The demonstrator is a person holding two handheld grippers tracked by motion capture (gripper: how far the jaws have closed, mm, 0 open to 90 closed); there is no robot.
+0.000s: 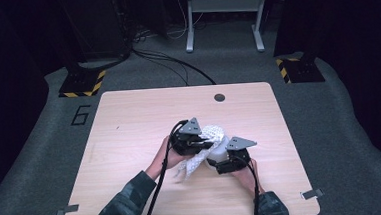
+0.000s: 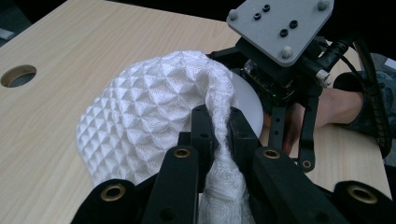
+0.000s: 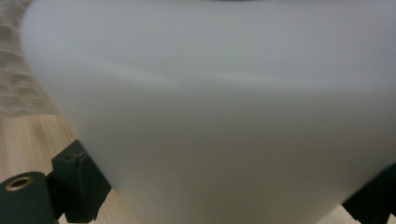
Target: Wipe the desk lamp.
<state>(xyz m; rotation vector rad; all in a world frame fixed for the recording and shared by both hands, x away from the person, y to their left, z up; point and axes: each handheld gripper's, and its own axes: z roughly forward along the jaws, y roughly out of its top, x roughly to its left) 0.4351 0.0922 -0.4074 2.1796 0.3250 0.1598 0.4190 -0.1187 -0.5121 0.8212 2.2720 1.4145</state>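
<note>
My left tongs (image 2: 215, 128) sit centre-bottom in the left gripper view, clenched on a bunched fold of the white quilted cloth (image 2: 149, 112). The fold runs up betw. the jaws, so the pads' faces are hidden by fabric. The cloth domes over most of the white bowl (image 2: 247, 100); just one sliver of its rim peeks out right of the fold, the rest is covered.

High view, left of centre: my left hand (image 1: 167, 156) is half hidden under its own gripper. Cloth (image 1: 201, 147) sits mid-table w/ one tail trailing toward lower left. The bowl (image 1: 220, 151) is mostly masked by cloth and both grippers. My right tongs (image 1: 226, 160) are right of centre, jaw tips tucked under the grey plate, hard to read there.

Right gripper view: the bowl (image 3: 215, 116) is so close it's a blur, top and right side cut off. Its wall sits betw. my jaws, w/ only their bases visible at lower left and lower right. They look closed against it, so grasping the bowl. Cloth (image 3: 18, 74) shows at the left edge, out of focus.

Count: 1 cloth, 1 bowl, 2 tongs, 1 table (image 1: 129, 121), 1 hole (image 1: 220, 97) in it at upper centre.
</note>
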